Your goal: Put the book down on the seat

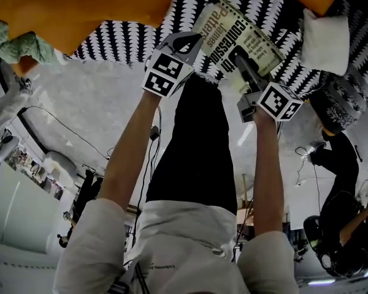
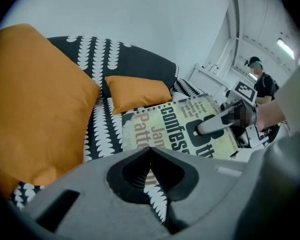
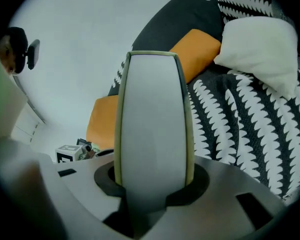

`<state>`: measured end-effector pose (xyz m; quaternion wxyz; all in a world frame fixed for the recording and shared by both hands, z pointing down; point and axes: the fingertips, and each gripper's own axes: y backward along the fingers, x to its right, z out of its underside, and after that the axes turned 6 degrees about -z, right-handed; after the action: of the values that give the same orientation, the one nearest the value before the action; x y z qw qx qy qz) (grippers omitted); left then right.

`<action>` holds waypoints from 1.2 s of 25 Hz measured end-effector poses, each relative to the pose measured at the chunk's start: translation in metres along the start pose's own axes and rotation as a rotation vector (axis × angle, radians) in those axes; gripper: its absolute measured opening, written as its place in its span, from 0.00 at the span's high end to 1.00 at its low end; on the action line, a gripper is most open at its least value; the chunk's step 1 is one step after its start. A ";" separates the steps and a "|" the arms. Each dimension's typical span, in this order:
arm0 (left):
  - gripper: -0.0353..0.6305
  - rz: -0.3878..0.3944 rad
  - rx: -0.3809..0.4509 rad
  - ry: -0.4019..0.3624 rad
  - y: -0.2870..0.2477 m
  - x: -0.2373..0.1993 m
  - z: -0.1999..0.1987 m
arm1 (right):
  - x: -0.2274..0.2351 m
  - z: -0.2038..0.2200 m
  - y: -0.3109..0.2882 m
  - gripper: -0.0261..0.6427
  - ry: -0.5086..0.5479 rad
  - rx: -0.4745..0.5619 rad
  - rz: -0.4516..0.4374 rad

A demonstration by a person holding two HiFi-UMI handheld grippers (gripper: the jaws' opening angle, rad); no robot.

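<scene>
We are pinching the book (image 1: 224, 29) in the right gripper (image 1: 238, 56). One grey jaw is lying flat across the printed cover and the other is hiding beneath it, so the jaws are closing on the book itself. In the right gripper view that jaw is filling the middle, with a pale yellow edge showing down each side of it. The left gripper (image 1: 193, 40) is hanging just beside the book's near corner, to the left of the right gripper. Its jaws are meeting at their tips and nothing is sitting between them. Through the dark notch of the left gripper (image 2: 150, 151) we are seeing only patterned fabric.

The book (image 2: 175, 129) is lying cover up over the seat (image 2: 102, 134), just ahead and to the right of the left gripper. The right gripper (image 2: 210, 126) is reaching in across it from the right. We cannot tell whether the book is resting on the black-and-white fabric or hovering just above it.

A big orange cushion (image 2: 35, 109) is leaning to the left of the left gripper. A smaller orange cushion (image 2: 135, 91) is lying beyond the book's far edge. A white pillow (image 3: 260, 49) is sitting on the seat ahead and to the right of the right gripper. A person in dark clothes (image 2: 260, 79) is standing well beyond the right gripper.
</scene>
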<state>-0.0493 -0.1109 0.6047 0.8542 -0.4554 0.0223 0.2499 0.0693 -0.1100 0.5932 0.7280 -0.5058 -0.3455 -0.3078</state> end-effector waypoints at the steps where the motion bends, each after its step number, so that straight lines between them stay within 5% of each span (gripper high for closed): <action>1: 0.94 -0.009 -0.012 0.002 -0.005 -0.009 0.006 | 0.004 0.002 -0.011 0.73 -0.011 -0.006 -0.004; 9: 0.94 -0.071 -0.063 0.030 -0.026 -0.038 0.030 | 0.015 0.004 -0.060 0.73 -0.032 -0.039 -0.090; 22: 0.94 -0.030 -0.111 0.023 -0.073 -0.025 0.056 | 0.061 0.037 -0.068 0.73 -0.210 -0.031 -0.192; 30: 0.94 0.013 -0.096 -0.016 -0.070 -0.027 0.059 | 0.067 0.041 -0.073 0.71 -0.221 -0.004 -0.216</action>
<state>-0.0526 -0.1076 0.7003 0.8299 -0.4937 0.0064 0.2599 0.0421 -0.0990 0.6963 0.6472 -0.4979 -0.4753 -0.3276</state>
